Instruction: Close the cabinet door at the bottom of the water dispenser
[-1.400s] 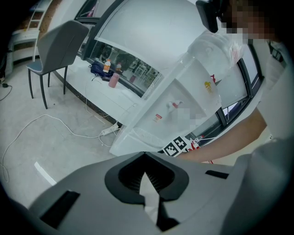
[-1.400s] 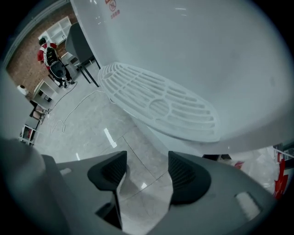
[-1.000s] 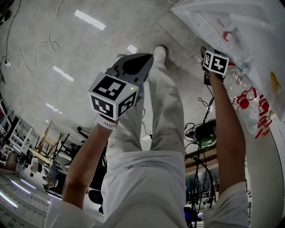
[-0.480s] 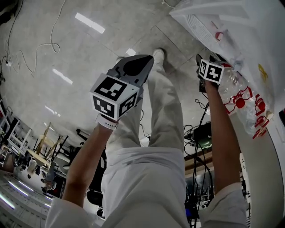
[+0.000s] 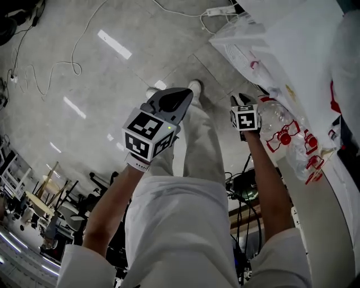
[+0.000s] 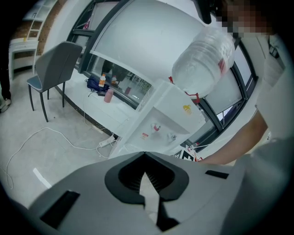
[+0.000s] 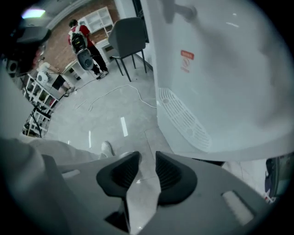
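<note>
The grey tiled floor [image 5: 84,67] fills most of the head view, seen from well above. At the upper right rises the white water dispenser [image 5: 281,50], with its clear water bottle [image 5: 284,132] lying across the right side of the view. The cabinet door belongs at the foot of that body, near the floor. In the left gripper view the lower front is cut off by the gripper, and no door leaf stands out from what shows; the right gripper view gives only the side wall with its vent grille. The person's trouser legs [image 5: 202,146] run down the middle.

The left gripper [image 5: 183,95] is clenched on nothing, its tips meeting. The right gripper [image 5: 243,101] hangs just beside the dispenser, its jaws a narrow gap apart and empty — they have just been closing, with only floor between them.

My reading is that the push on the door is over and both hands are coming away. Whether the door sits flush cannot be told. The next move calls for a look at the dispenser's foot, and a further nudge if a gap remains.

Against the earlier head views, more floor now shows — a power strip [image 5: 219,11] has come in at the top — and the right gripper sits further left.
</note>
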`<state>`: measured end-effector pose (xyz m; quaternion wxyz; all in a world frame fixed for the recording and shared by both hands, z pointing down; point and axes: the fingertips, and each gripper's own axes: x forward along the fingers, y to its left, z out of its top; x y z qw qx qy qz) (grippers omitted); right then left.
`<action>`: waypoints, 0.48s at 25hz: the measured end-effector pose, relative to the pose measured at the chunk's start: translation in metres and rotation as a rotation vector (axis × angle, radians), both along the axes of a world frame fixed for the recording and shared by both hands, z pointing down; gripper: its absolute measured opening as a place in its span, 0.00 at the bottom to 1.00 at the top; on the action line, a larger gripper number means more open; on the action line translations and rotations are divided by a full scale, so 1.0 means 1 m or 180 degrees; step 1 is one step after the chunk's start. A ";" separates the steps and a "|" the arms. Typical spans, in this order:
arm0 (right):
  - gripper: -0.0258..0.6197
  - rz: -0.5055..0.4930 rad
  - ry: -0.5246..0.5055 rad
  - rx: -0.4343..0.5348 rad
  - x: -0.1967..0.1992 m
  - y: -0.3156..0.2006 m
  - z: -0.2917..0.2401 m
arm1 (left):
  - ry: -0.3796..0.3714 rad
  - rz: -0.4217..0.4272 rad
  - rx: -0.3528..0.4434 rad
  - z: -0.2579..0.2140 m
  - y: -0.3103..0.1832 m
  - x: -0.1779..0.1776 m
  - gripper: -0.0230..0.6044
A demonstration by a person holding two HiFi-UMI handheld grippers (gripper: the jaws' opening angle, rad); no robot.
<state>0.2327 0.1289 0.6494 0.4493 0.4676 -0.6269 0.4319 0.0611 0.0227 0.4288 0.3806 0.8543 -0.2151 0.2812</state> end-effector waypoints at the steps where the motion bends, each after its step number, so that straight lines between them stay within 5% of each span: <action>1: 0.22 -0.0076 -0.0015 0.0057 -0.005 -0.003 -0.011 | 0.0012 -0.0007 0.0007 -0.008 0.001 0.000 0.05; 4: 0.06 -0.0186 -0.0078 0.0291 -0.017 -0.014 -0.046 | 0.0031 -0.0033 0.0035 -0.030 0.007 -0.002 0.05; 12: 0.06 -0.0301 -0.0340 0.0743 -0.046 -0.048 -0.132 | 0.0114 -0.0215 0.0265 -0.096 0.007 -0.017 0.05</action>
